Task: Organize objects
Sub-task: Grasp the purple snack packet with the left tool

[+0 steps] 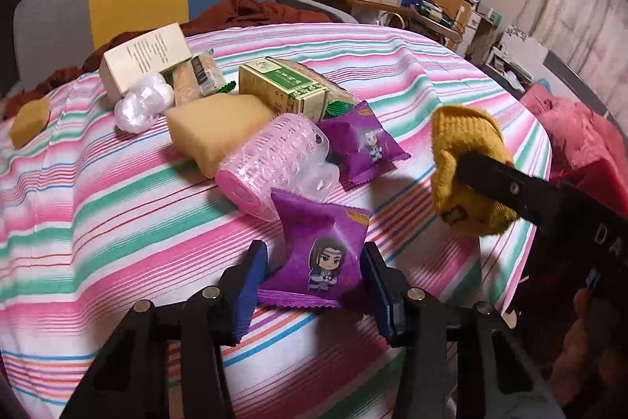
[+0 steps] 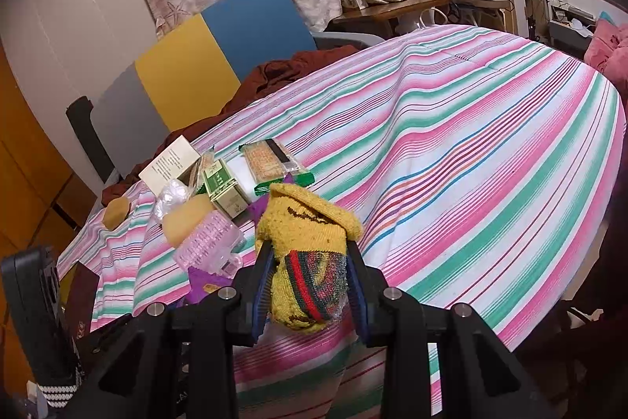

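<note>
Purple foil crinkles between the blue pads of the left gripper (image 1: 314, 285), whose jaws stand narrowed around the near purple snack packet with a cartoon figure (image 1: 320, 254) on the striped pink, green and white tablecloth (image 1: 98, 214); whether the pads already press the packet I cannot tell for certain, though they sit right against its sides. The right gripper (image 2: 310, 285) holds a rolled mustard-yellow knitted sock with a red and green band (image 2: 310, 262) clamped firmly, raised above the near right part of the table. To do this pick well, I judge the left pads should bite the puffy packet at its middle rather than on the crimped edge, squeeze gently so the air-filled pouch does not pop or slip, and lift straight up clear of the pink ribbed plastic roller in a clear case (image 1: 271, 163) just beyond it. Counted in the left view: two purple packets, the second (image 1: 365, 148) farther off; two yellow sponge blocks, one large (image 1: 219, 128) and one small at far left (image 1: 29, 122); one green carton (image 1: 286, 85); one beige box (image 1: 145, 57); one crumpled white plastic wad (image 1: 143, 103).
</note>
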The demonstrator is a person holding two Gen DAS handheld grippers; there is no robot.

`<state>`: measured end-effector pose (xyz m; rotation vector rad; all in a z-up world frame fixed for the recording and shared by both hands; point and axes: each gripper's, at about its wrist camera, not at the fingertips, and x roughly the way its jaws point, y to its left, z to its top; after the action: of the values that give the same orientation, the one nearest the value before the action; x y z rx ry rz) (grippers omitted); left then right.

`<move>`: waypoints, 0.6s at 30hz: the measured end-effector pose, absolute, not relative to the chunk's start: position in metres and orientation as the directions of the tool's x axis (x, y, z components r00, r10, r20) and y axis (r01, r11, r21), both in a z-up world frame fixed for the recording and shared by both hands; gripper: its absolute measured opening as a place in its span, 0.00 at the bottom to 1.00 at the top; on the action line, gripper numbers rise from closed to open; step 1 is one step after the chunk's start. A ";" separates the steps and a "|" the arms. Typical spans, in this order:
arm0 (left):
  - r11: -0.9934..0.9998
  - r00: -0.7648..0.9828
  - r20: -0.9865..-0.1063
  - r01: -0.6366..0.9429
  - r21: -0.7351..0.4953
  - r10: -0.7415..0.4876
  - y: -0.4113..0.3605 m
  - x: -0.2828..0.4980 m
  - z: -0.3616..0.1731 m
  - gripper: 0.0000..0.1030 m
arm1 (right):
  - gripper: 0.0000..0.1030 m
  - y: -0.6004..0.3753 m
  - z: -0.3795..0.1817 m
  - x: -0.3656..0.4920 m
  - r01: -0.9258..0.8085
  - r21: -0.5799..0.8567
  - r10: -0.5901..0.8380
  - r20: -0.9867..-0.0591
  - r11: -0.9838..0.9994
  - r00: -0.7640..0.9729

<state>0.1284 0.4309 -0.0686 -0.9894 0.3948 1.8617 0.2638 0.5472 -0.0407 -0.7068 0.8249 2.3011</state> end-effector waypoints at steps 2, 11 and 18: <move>-0.483 -0.226 -0.766 -0.867 -0.124 0.602 0.426 0.131 -0.070 0.48 | 0.33 0.544 -0.040 0.262 -0.666 0.376 0.340 -0.639 -0.644 -0.690; -0.469 -0.267 -0.742 -0.880 -0.073 0.615 0.392 0.143 -0.071 0.47 | 0.33 0.520 -0.036 0.243 -0.615 0.358 0.297 -0.639 -0.702 -0.710; -0.537 -0.280 -0.726 -0.831 -0.143 0.627 0.344 0.134 -0.065 0.47 | 0.33 0.498 -0.043 0.229 -0.581 0.324 0.267 -0.653 -0.747 -0.708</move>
<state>0.1336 0.3438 -0.0646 -0.9404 0.3274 1.9402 0.2295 0.4979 -0.0432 -0.8148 0.7207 2.4253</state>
